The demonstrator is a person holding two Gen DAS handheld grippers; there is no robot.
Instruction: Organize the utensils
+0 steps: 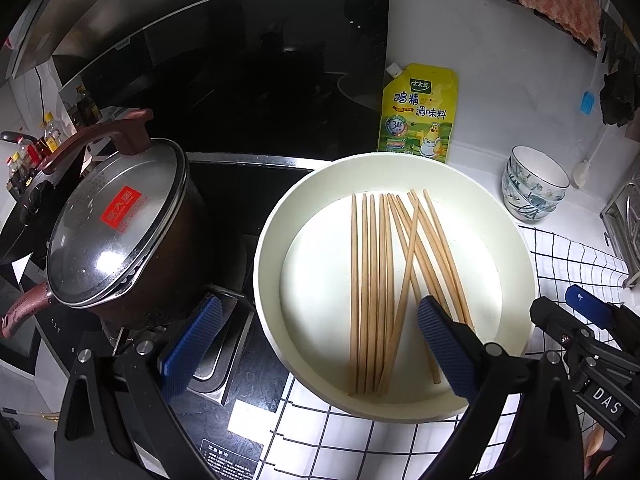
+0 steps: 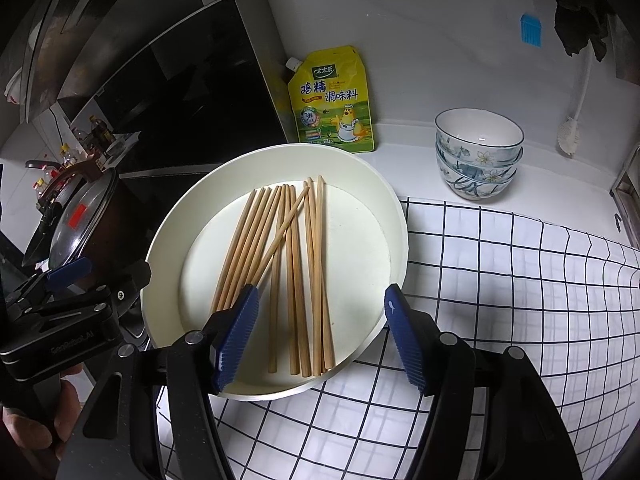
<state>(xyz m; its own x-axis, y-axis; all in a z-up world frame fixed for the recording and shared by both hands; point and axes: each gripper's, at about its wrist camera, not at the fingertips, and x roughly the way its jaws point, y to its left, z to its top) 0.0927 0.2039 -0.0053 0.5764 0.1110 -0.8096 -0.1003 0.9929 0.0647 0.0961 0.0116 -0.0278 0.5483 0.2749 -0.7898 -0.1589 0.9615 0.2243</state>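
Note:
Several wooden chopsticks (image 1: 380,280) lie loose in a round white dish (image 1: 276,236), one crossing the others. They also show in the right wrist view (image 2: 288,272), in the same dish (image 2: 384,216). My left gripper (image 1: 316,344) is open and empty, held above the dish's near left edge. My right gripper (image 2: 320,340) is open and empty, held above the near ends of the chopsticks. The right gripper (image 1: 588,312) shows at the right edge of the left wrist view, and the left gripper (image 2: 68,276) shows at the left of the right wrist view.
A lidded dark pot (image 1: 120,224) stands on the black stove left of the dish. A yellow seasoning pouch (image 1: 418,114) leans on the wall behind. Stacked patterned bowls (image 2: 478,152) stand at the right. A checked cloth (image 2: 500,288) covers the counter. A metal rack (image 1: 624,224) is far right.

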